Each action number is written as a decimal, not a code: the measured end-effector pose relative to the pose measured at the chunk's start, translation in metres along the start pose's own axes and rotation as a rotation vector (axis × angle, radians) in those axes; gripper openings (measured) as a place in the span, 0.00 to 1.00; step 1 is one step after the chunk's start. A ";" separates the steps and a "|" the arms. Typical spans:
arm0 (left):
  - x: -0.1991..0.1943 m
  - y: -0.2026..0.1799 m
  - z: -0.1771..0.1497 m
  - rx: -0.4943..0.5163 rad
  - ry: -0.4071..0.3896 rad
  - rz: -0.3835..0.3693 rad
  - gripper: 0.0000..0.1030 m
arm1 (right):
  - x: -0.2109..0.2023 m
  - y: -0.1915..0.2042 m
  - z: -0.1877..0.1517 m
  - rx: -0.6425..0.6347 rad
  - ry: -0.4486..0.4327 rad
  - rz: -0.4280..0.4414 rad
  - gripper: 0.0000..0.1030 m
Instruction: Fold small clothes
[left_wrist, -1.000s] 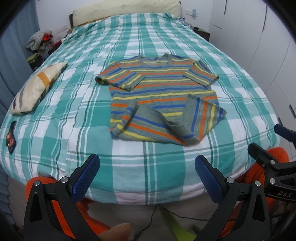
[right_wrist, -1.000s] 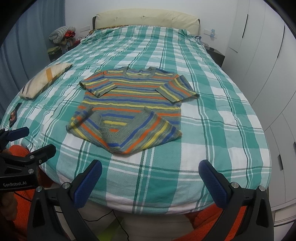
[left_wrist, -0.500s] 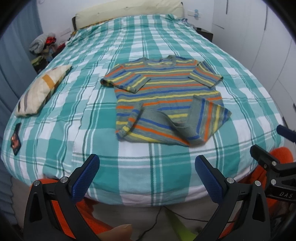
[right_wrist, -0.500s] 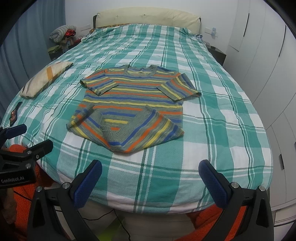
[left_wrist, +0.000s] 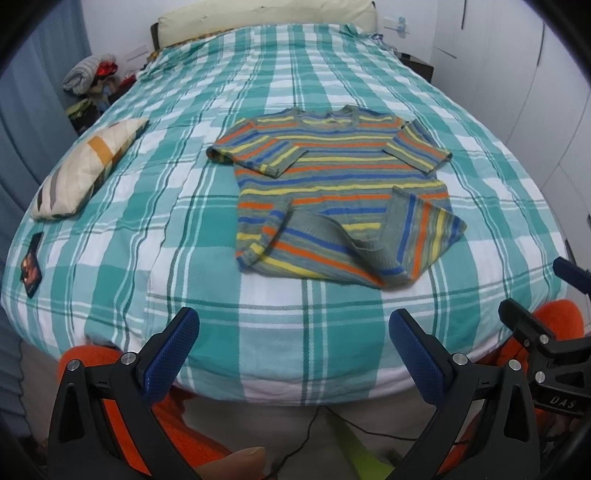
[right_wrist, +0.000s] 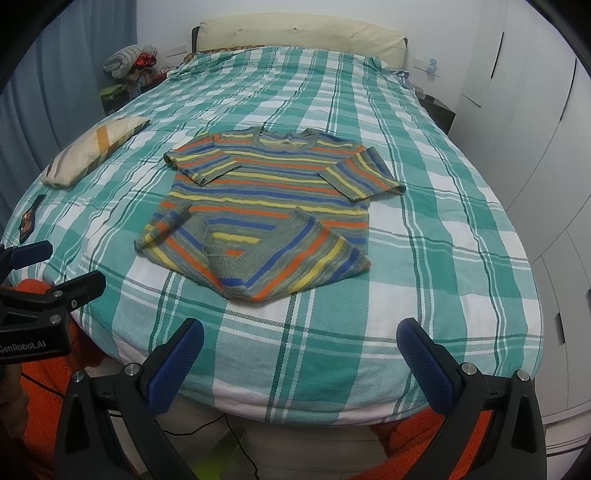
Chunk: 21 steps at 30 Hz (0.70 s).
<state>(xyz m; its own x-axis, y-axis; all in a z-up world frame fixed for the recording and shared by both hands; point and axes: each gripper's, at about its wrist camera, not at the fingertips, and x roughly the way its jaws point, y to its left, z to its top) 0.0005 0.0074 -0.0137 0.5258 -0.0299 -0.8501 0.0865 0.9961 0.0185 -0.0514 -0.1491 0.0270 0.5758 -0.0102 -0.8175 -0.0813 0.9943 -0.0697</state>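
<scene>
On the bed (left_wrist: 258, 332), striped sweater (left_wrist: 332, 184) lengthwise, collar toward headboard, hem rumpled

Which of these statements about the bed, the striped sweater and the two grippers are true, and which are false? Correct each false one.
1. The striped sweater lies on the checked bedspread. True.
2. The left gripper is shut on the sweater's hem. False: it is open, short of the bed, holding nothing.
3. The sweater's bottom corners are turned up over its body. True.
4. The small pillow lies on top of the sweater. False: it lies apart, to the sweater's left.
5. The right gripper is open. True.
</scene>
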 end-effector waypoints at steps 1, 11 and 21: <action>0.001 0.001 0.000 -0.004 0.002 0.000 1.00 | 0.000 0.000 0.000 -0.002 0.001 0.001 1.00; 0.002 0.003 0.000 -0.015 0.004 0.013 0.99 | 0.001 0.003 0.000 -0.017 0.007 0.001 1.00; 0.002 0.003 -0.001 -0.008 0.001 0.010 0.99 | 0.001 0.004 -0.001 -0.017 0.007 0.001 1.00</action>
<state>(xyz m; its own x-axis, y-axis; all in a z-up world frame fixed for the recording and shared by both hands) 0.0011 0.0103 -0.0163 0.5256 -0.0197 -0.8505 0.0748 0.9969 0.0231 -0.0514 -0.1456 0.0254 0.5703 -0.0104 -0.8214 -0.0954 0.9923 -0.0788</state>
